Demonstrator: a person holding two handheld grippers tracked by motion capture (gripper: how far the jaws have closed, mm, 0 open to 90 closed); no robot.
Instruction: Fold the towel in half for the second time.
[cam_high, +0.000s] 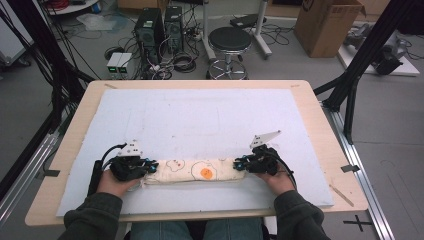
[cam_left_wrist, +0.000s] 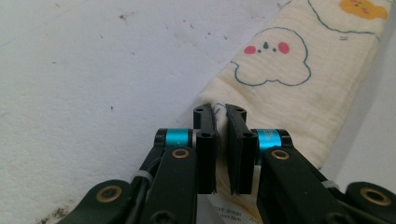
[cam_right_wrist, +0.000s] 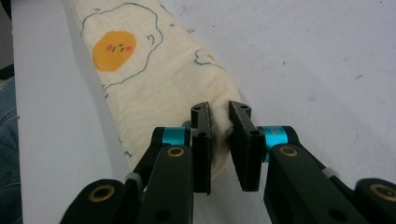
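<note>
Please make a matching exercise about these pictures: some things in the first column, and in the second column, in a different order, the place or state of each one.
Column 1
1. left claw
2. right claw
3. cloth
4. stool

Column 2
A. stands on the floor beyond the table
B. shut on the cloth's end nearest the big orange yolk print
C. folded into a long strip near the table's front edge
D. shut on the cloth's end nearest the small egg print with pink cheeks

Pairs: 1-D, 2-B, 3-C, 4-A
</note>
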